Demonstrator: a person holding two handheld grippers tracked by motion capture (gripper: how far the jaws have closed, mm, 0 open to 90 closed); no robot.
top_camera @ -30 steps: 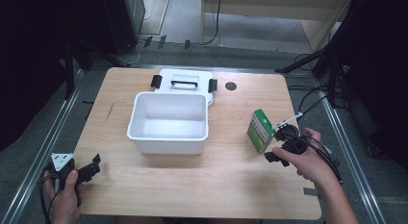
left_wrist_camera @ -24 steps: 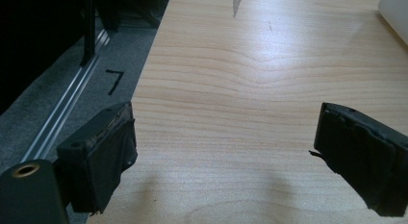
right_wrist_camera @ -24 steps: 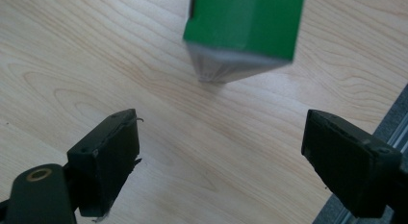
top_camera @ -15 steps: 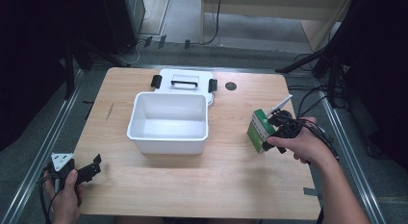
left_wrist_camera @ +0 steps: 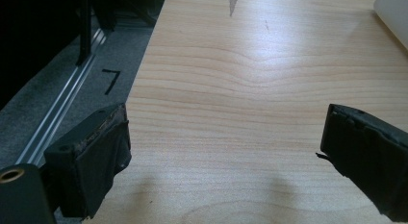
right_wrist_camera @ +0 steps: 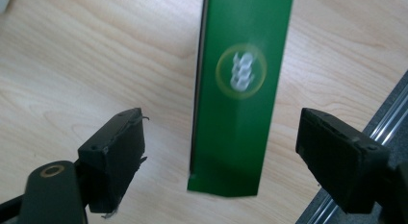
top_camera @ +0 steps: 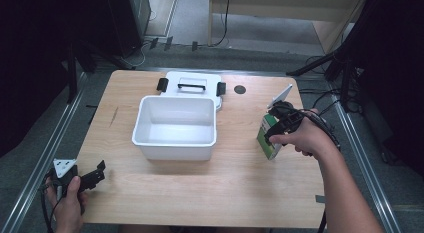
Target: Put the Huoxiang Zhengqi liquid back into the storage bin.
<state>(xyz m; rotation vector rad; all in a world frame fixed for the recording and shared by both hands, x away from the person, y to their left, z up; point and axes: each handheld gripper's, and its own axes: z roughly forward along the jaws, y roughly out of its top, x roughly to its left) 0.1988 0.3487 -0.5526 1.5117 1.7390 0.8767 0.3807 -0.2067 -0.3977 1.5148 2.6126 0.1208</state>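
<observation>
Right now my left gripper (top_camera: 92, 177) rests near the table's (top_camera: 240, 183) near-left corner, jaws spread wide over bare wood with nothing between them, so I leave it parked. Further along sits the white bin (top_camera: 175, 127), open and empty as far as I can see, its lid (top_camera: 191, 85) lying flat just behind it. At the right side stands the green box (right_wrist_camera: 240, 89), upright and close to the table's right edge, well apart from the bin. My right gripper (top_camera: 280, 124) is on it from above.

To grip well, I'd centre the box's narrow faces between the two pads, keep the jaws square to those faces so it doesn't twist, and come low enough that the pads bite on the body, not the top flap. I'd squeeze gently; thin card probably dents.

As for the tool itself: the right jaws have just been closing, with the box between them, yet a gap shows on both sides, so they're apart and not pressing on it yet.
</observation>
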